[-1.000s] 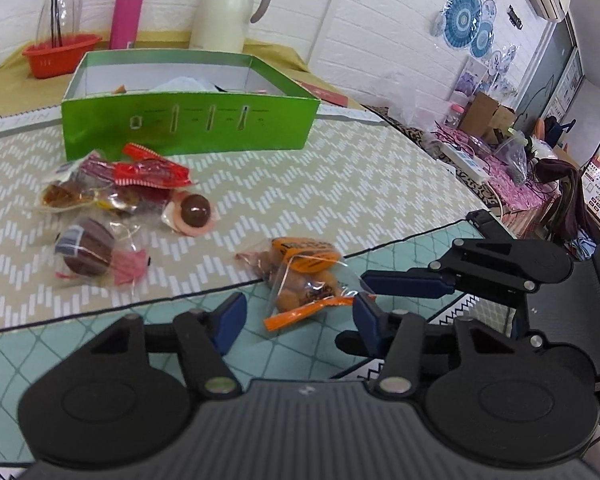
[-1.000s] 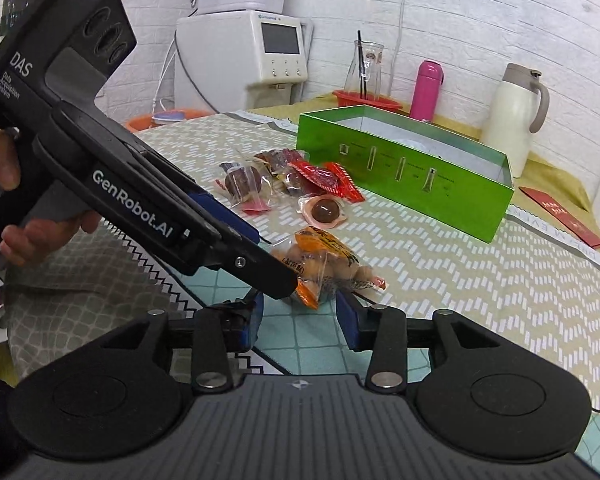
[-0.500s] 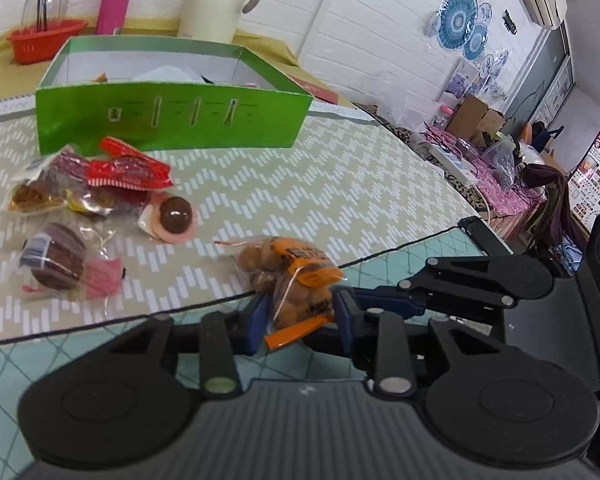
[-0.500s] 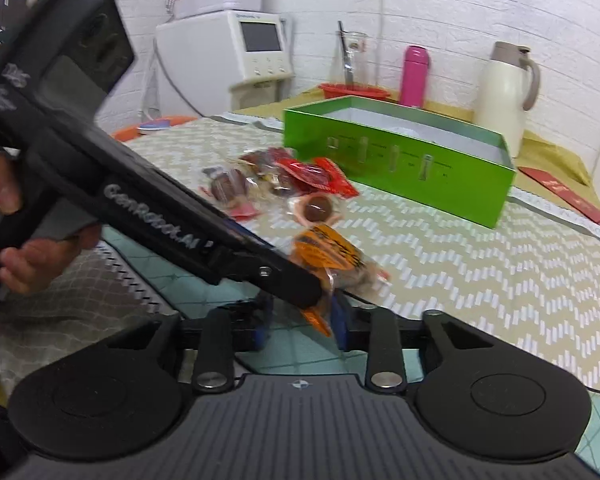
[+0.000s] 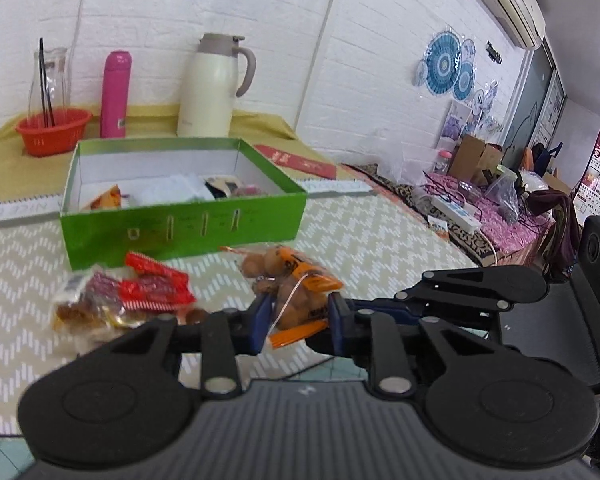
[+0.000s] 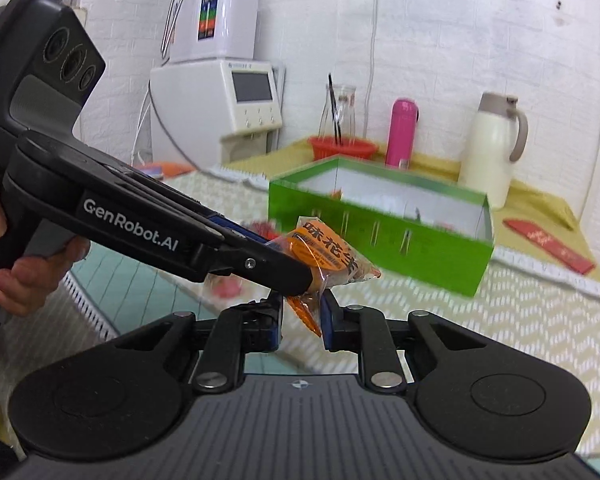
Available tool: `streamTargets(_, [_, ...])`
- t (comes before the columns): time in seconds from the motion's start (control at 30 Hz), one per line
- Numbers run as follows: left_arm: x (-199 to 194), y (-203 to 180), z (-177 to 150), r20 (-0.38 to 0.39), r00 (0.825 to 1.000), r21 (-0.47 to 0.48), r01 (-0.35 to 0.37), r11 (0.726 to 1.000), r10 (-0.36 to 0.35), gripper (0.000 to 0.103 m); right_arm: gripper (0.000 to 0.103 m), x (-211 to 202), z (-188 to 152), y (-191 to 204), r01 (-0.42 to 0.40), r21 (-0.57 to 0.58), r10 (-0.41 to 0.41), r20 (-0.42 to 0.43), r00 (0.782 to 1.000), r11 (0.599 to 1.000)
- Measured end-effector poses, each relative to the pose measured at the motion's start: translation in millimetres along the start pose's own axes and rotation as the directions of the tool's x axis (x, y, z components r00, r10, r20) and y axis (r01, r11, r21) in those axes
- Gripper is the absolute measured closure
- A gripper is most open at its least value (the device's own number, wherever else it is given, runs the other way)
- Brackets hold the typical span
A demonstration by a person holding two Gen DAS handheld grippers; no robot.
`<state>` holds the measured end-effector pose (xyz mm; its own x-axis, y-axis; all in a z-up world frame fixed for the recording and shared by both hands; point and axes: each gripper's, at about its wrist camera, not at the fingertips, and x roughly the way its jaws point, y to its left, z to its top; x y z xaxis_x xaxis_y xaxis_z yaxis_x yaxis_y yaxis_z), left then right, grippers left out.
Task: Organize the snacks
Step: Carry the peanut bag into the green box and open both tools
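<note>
- At the far left of the right wrist view we see a person's hand [image 6: 28,276] wrapped around the handle of the left hand-held gripper [image 6: 300,276], a black tool that reaches across toward the middle.
- In the left wrist view, the far left of the counter [image 5: 380,240] holds an orange basket [image 5: 54,134] with a clear glass jug standing in it, then a pink bottle [image 5: 116,94].
- Nearer us on the left lies a small heap of wrapped snacks [image 5: 120,296], red and brown, on the zigzag-patterned cloth.
- Just behind the heap stands an open green box [image 5: 180,228] with white inner walls; a few packets lie inside it.
- Behind the box stands a cream thermos jug [image 5: 212,84].
- In the middle, a clear bag of peanuts [image 5: 292,292] with an orange label is lifted off the counter, in front of the green box.
- The left hand-held gripper [image 5: 298,318] has its blue pads pressed on either side of the bag, and its jaws are closing.
- In the right wrist view, the right hand-held gripper [image 6: 302,318] takes the bag's lower orange end between its blue pads; its jaws are closing too.
- So both tools clasp the same bag [image 6: 328,256] from different sides.
- At the right of the left wrist view, a cluttered side table [image 5: 480,216] stands under blue paper fans on the white brick wall.
</note>
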<state>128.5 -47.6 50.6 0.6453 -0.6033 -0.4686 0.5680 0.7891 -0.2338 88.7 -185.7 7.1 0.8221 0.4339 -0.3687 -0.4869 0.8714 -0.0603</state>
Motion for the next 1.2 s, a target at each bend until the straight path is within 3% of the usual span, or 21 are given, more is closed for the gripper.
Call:
streamTargets(0.33, [9,34,60,0.110,0.990,0.027,-0.095,0.995,0.091,0.080,0.068,46,52,-25,-0.002,0.043,-0.002,0.108,0.994,0.999])
streamTargets(0.5, [27,65,73,0.099,0.987,-0.007,-0.126,0.992,0.126,0.081,0.068,84,65,-37,-0.053,0.119,0.043,0.088,0.995,0.991])
streamTargets(0.97, [71,142,81,0.031,0.986,-0.108,-0.158,0.982,0.162,0.082,0.065,165,70,-46,-0.079,0.141,0.079,0.001,0.997,0.987])
streamTargets(1.03, [75,150,80,0.019,0.985,-0.110,-0.171,0.979,0.174,0.078,0.055,172,67,-46,-0.074,0.125,0.076,-0.011,0.997,0.989])
streamTargets(1.07, [74,153,79,0.017,0.984,-0.117,-0.172,0.978,0.175,0.067,0.039,173,65,-46,-0.063,0.109,0.063,-0.005,0.998,0.992])
streamTargets(1.1, [72,156,77,0.022,0.983,-0.130,-0.176,0.976,0.180,0.044,0.016,173,63,-45,-0.046,0.094,0.046,0.001,0.999,0.995])
streamTargets(1.13, [68,158,74,0.046,0.981,-0.142,-0.179,0.974,0.187,0.045,0.002,172,61,-45,-0.022,0.085,0.021,0.019,1.000,0.996])
streamTargets(1.2, [64,159,73,0.063,0.978,-0.137,-0.188,0.972,0.198,0.045,0.000,168,59,-45,-0.008,0.075,0.005,0.042,0.999,0.997])
